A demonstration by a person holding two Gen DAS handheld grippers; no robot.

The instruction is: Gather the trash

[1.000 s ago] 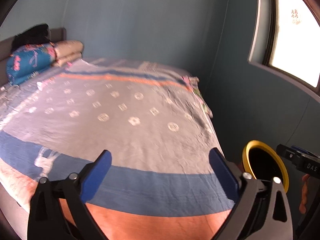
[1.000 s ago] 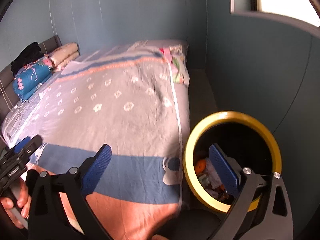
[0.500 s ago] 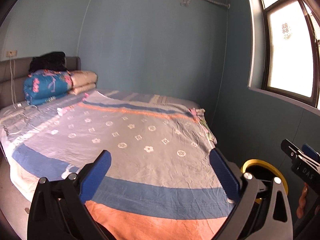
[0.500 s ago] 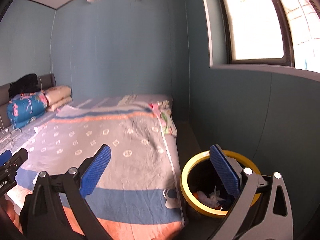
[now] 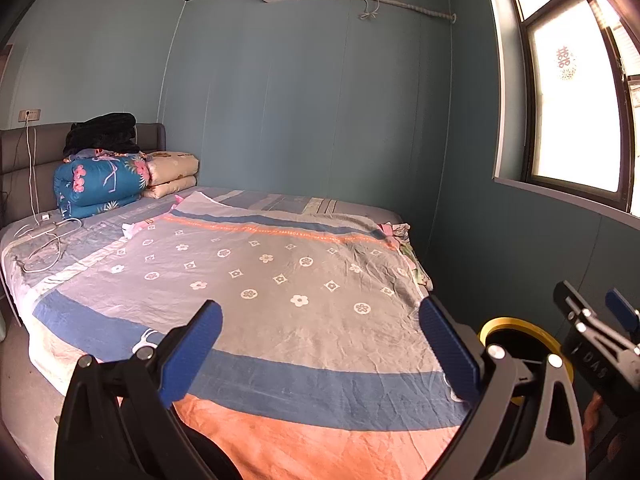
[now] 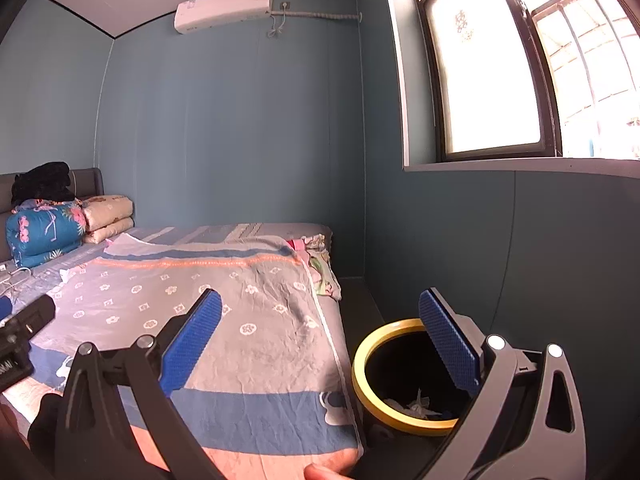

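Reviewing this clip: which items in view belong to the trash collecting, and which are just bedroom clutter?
Part of the job:
yellow-rimmed bin beside the bed, crumpled scraps inside
left gripper and right gripper, jaws open and empty

Just lying about:
folded quilts
black garment
charger cable
patterned bedsheet

wrinkled cloth bedspread [image 5: 280, 280]

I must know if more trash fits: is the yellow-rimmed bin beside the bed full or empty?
Neither: the bin holds some crumpled trash at the bottom, far below the rim.
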